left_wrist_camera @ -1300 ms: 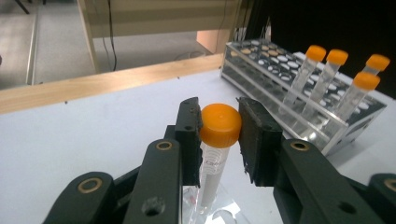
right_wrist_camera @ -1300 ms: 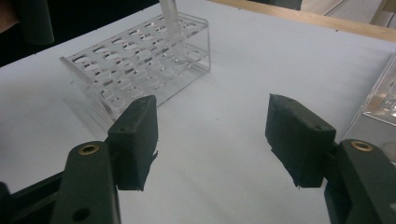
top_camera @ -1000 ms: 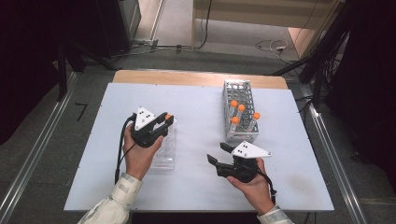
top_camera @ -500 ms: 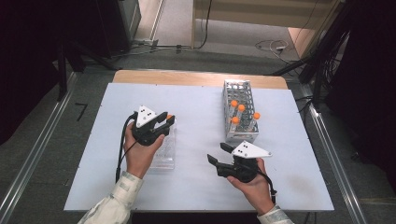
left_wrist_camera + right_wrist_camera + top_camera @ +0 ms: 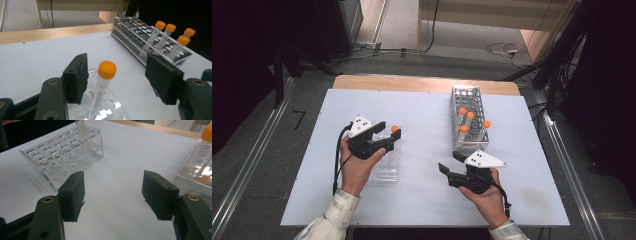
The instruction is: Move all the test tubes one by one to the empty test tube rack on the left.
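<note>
One tube [image 5: 104, 82] has been set upright in the clear rack [image 5: 387, 165], freed by the left gripper [image 5: 387, 136] whose jaws have just been opening around it; four tubes [image 5: 469, 121] remain in the metal rack [image 5: 467, 97] at two o'clock, while the right gripper [image 5: 448, 166] is held spread and empty.

Clear glossy plastic rack [image 5: 105, 110], shiny metal rack [image 5: 140, 32], matt white table [image 5: 422, 115].

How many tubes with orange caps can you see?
5. Four stand in the metal rack, caps at and. One tube stands in the clear rack, between the left gripper fingers.
</note>
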Demonstrator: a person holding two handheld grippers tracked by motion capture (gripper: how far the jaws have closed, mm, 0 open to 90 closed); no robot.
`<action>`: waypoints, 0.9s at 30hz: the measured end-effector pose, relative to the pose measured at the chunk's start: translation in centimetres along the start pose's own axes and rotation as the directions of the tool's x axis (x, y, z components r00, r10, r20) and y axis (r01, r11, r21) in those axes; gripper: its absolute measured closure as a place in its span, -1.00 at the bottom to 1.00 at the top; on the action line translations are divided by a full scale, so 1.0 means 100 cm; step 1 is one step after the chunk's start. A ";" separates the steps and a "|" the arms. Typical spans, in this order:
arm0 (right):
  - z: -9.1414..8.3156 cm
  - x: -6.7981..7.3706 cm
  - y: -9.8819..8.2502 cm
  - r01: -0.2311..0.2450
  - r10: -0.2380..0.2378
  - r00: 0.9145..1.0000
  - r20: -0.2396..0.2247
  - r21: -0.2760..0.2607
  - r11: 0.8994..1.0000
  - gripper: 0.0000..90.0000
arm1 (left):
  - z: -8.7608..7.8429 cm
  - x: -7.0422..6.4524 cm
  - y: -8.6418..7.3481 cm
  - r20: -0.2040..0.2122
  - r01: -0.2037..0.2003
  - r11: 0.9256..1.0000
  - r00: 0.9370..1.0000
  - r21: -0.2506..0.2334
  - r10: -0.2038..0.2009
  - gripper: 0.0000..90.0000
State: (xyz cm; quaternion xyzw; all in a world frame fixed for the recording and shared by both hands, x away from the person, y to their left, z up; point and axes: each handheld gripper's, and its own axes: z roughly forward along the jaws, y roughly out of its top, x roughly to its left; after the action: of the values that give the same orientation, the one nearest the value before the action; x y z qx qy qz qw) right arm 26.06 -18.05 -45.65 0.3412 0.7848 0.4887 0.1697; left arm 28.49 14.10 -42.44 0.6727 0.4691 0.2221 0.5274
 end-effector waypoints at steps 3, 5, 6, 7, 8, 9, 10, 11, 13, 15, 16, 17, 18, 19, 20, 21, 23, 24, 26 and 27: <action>-0.003 -0.006 0.000 -0.008 0.008 1.000 0.018 -0.007 1.000 -0.25 | -0.005 -0.002 -0.005 0.001 -0.003 1.000 1.000 0.002 0.003 -0.38; -0.005 -0.011 0.001 -0.015 0.015 0.999 0.034 -0.008 1.000 -0.24 | -0.008 -0.003 -0.008 0.009 -0.007 1.000 1.000 0.007 0.007 -0.43; -0.007 -0.014 0.001 -0.021 0.021 0.999 0.042 -0.012 1.000 -0.24 | -0.010 -0.004 -0.010 0.013 -0.005 1.000 1.000 0.013 0.005 -0.46; -0.009 -0.017 0.002 -0.026 0.027 0.998 0.052 -0.015 1.000 -0.23 | -0.011 -0.004 -0.011 0.014 -0.005 1.000 1.000 0.012 0.005 -0.48; -0.012 -0.025 0.003 -0.030 0.032 0.996 0.080 -0.023 0.999 -0.22 | -0.013 -0.005 -0.012 0.015 -0.007 1.000 1.000 0.013 0.007 -0.48; -0.014 -0.029 0.003 -0.037 0.040 0.995 0.096 -0.025 0.999 -0.21 | -0.015 -0.005 -0.012 0.016 -0.009 1.000 1.000 0.009 0.009 -0.48; -0.014 -0.029 0.003 -0.037 0.040 0.995 0.096 -0.025 0.999 -0.21 | -0.017 -0.005 -0.013 0.014 -0.010 1.000 1.000 0.005 0.009 -0.48; -0.015 -0.034 0.003 -0.044 0.047 0.993 0.110 -0.028 0.999 -0.21 | -0.018 -0.006 -0.013 0.016 -0.012 1.000 1.000 0.005 0.012 -0.48; -0.017 -0.043 0.001 -0.068 0.071 0.988 0.138 -0.027 0.997 -0.20 | -0.020 -0.005 -0.015 0.018 -0.011 1.000 1.000 0.007 0.011 -0.50; -0.019 -0.051 0.000 -0.088 0.091 0.982 0.166 -0.026 0.996 -0.20 | -0.021 -0.005 -0.016 0.019 -0.006 1.000 1.000 0.007 0.006 -0.50; -0.020 -0.055 0.000 -0.094 0.097 0.980 0.174 -0.028 0.995 -0.20 | -0.022 -0.004 -0.016 0.018 -0.007 1.000 1.000 0.010 0.007 -0.51; -0.020 -0.059 0.000 -0.100 0.104 0.978 0.183 -0.031 0.994 -0.20 | -0.022 -0.004 -0.017 0.018 -0.007 1.000 1.000 0.011 0.007 -0.51; -0.021 -0.062 0.000 -0.104 0.108 0.976 0.191 -0.032 0.994 -0.20 | -0.023 -0.004 -0.017 0.017 -0.003 1.000 1.000 0.011 0.003 -0.51; -0.021 -0.064 -0.001 -0.109 0.114 0.973 0.200 -0.032 0.993 -0.20 | -0.024 -0.003 -0.017 0.015 -0.001 1.000 1.000 0.011 0.001 -0.51; -0.022 -0.069 0.000 -0.111 0.116 0.970 0.213 -0.036 0.993 -0.19 | -0.024 -0.003 -0.018 0.017 0.000 1.000 1.000 0.009 0.000 -0.51; -0.022 -0.071 0.000 -0.112 0.117 0.968 0.221 -0.037 0.993 -0.20 | -0.025 -0.002 -0.018 0.016 0.001 1.000 1.000 0.008 -0.001 -0.51; -0.023 -0.073 0.000 -0.114 0.120 0.966 0.229 -0.038 0.993 -0.19 | -0.026 -0.002 -0.018 0.014 0.000 1.000 1.000 0.010 0.000 -0.51; -0.022 -0.075 0.000 -0.112 0.119 0.964 0.236 -0.041 0.993 -0.19 | -0.026 -0.002 -0.018 0.014 0.004 1.000 1.000 0.010 -0.004 -0.51; -0.021 -0.082 0.000 -0.125 0.132 0.955 0.266 -0.041 0.991 -0.20 | -0.027 -0.001 -0.018 0.016 0.004 1.000 1.000 0.016 -0.004 -0.52; -0.021 -0.082 0.000 -0.125 0.132 0.955 0.266 -0.041 0.991 -0.20 | -0.027 -0.001 -0.018 0.018 0.005 1.000 1.000 0.019 -0.006 -0.52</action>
State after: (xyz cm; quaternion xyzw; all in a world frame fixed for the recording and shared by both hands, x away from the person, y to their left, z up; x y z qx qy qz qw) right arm 30.58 -25.17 -45.22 0.4524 0.7249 0.4575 0.2462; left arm 25.57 15.42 -43.17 0.6783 0.4684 0.2102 0.5256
